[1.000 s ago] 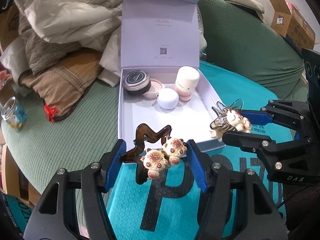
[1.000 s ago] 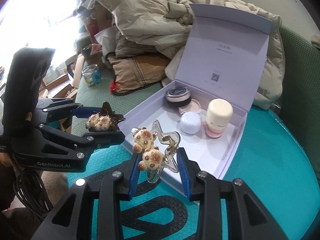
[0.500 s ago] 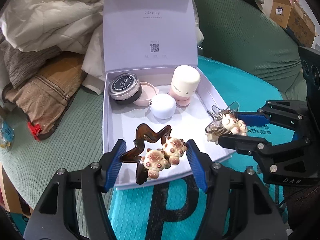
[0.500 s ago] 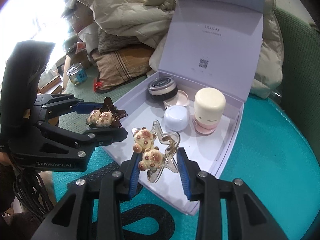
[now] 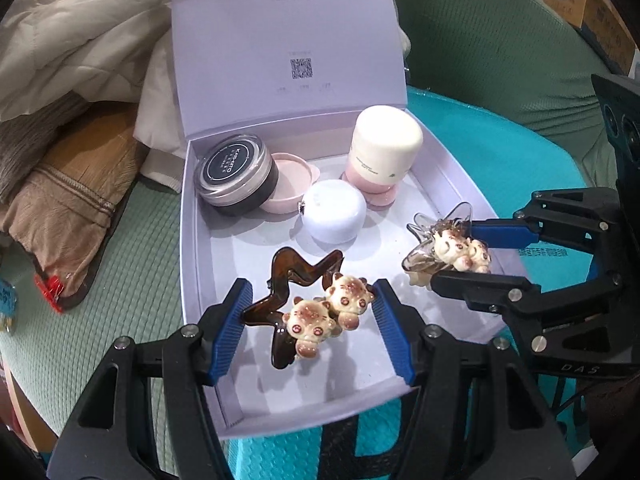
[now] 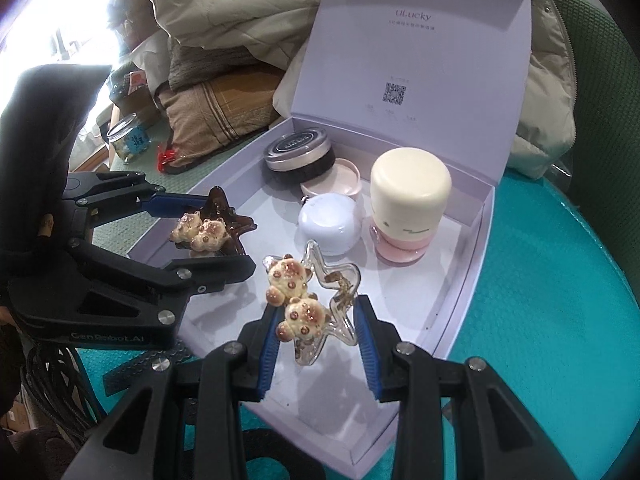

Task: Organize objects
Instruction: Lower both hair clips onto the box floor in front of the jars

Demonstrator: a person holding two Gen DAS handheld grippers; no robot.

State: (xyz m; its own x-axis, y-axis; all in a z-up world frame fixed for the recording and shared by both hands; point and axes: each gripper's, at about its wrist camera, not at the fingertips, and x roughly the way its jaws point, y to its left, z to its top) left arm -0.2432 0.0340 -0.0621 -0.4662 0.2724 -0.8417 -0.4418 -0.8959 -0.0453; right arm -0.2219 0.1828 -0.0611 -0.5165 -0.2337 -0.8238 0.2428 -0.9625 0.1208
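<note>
My left gripper (image 5: 310, 312) is shut on a brown star-shaped hair clip (image 5: 298, 276) with two bear charms, held over the front of the open lavender box (image 5: 192, 280). My right gripper (image 6: 318, 320) is shut on a clear star-shaped hair clip (image 6: 336, 292) with two bear charms, held over the box floor (image 6: 400, 320). The right gripper also shows in the left wrist view (image 5: 460, 256), and the left gripper shows in the right wrist view (image 6: 208, 240). At the back of the box stand a black-lidded jar (image 5: 236, 176), a pink dish (image 5: 290, 184), a white round case (image 5: 334, 216) and a cream-capped pink bottle (image 5: 382, 148).
The box lid (image 5: 284, 40) stands upright behind. The box rests on a teal mat (image 6: 560, 320) on a green sofa (image 5: 100, 280). Pillows (image 5: 68, 192) and a beige coat (image 5: 80, 32) lie at the left. A small glass jar (image 6: 128, 140) stands far left.
Both grippers have moved forward with their clips, from in front of the box edge to over the box floor. The box items look nearer.
</note>
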